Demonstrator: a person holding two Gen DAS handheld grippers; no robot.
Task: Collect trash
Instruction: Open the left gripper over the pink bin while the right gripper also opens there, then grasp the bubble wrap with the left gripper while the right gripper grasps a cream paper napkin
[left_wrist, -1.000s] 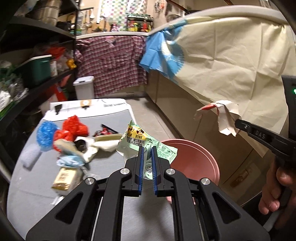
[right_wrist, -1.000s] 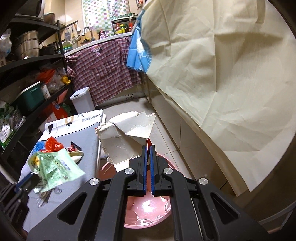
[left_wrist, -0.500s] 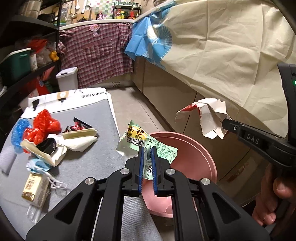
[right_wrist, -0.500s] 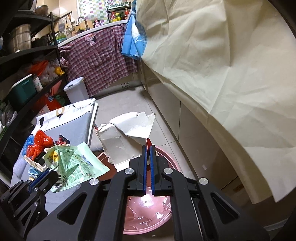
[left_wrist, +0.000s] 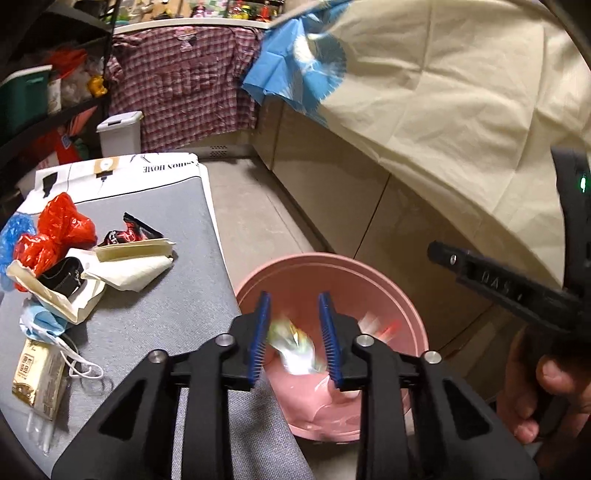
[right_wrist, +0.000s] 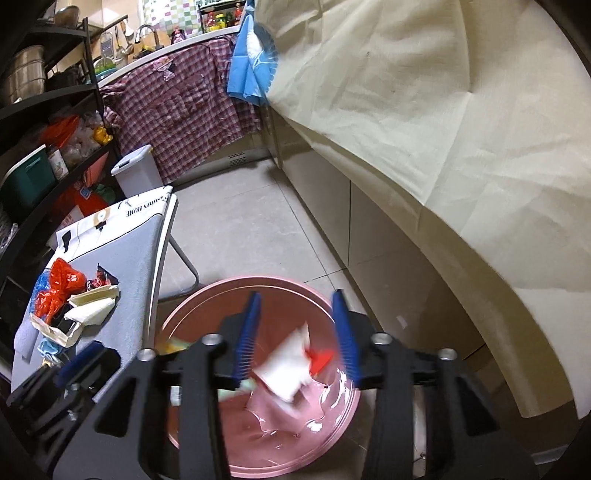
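Both grippers hang over the pink basin (left_wrist: 369, 273) on the floor, just off the right edge of the grey worktop (left_wrist: 166, 295), and both are letting go. The left gripper (left_wrist: 295, 332) has its fingers spread and opening, with a green wrapper (left_wrist: 293, 345) blurred in the gap between them; it seems to be dropping free rather than pinched, though the smear makes that hard to swear to. The right gripper (right_wrist: 297, 338) is likewise opening, its fingers apart, and a white torn carton with a red corner (right_wrist: 288, 369) tumbles below them into the basin, touching neither pad. What is left of the trash lies in a heap near the left edge of the worktop: red plastic bag (left_wrist: 55, 229), blue bag (left_wrist: 13, 240), cream paper pouches (left_wrist: 129, 258), a face mask (left_wrist: 48, 325) and a small tan packet (left_wrist: 35, 373) nearest the front corner. That heap sits to the left of both grippers and farther from the basin, so the left gripper is the nearer one for the next pick. The tan packet's long axis runs roughly front to back, so fingers closing across its width would suit it.
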